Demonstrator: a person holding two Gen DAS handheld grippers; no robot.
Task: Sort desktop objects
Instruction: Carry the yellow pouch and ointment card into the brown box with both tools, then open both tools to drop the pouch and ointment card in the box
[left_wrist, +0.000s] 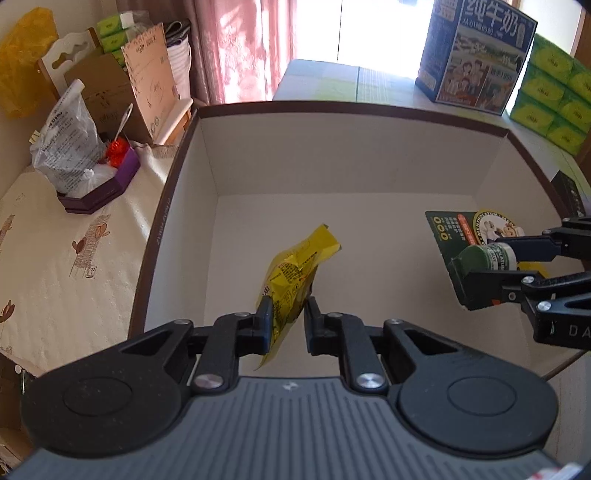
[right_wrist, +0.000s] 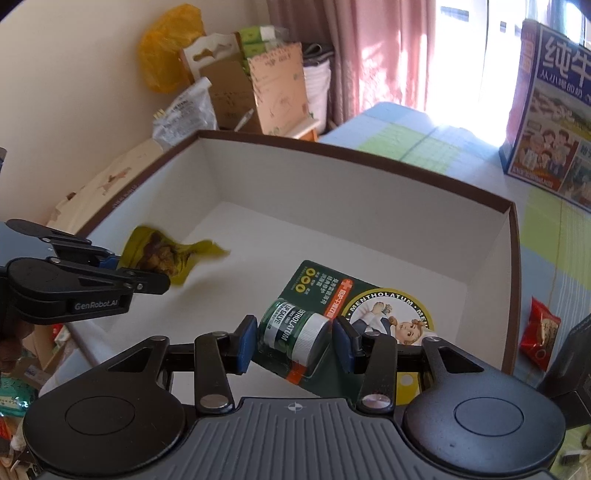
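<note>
My left gripper (left_wrist: 288, 306) is shut on a yellow snack packet (left_wrist: 295, 269), which hangs inside a large white-lined box with a brown rim (left_wrist: 332, 107). My right gripper (right_wrist: 295, 336) is shut on the small green lip-salve jar (right_wrist: 291, 328) of a dark green blister card (right_wrist: 332, 291), at the box's right side. The left wrist view has the right gripper (left_wrist: 487, 264) and its card (left_wrist: 447, 229) at the right. From the right wrist, the left gripper (right_wrist: 140, 271) and yellow packet (right_wrist: 166, 254) appear at the left. I cannot tell whether the card touches the box floor.
A red snack packet (right_wrist: 539, 332) lies on the table right of the box. Behind the box stand a blue milk carton case (left_wrist: 476, 55) and stacked green tissue packs (left_wrist: 554, 92). To the left are a purple tray with a plastic bag (left_wrist: 99, 184) and cardboard boxes (left_wrist: 110, 92).
</note>
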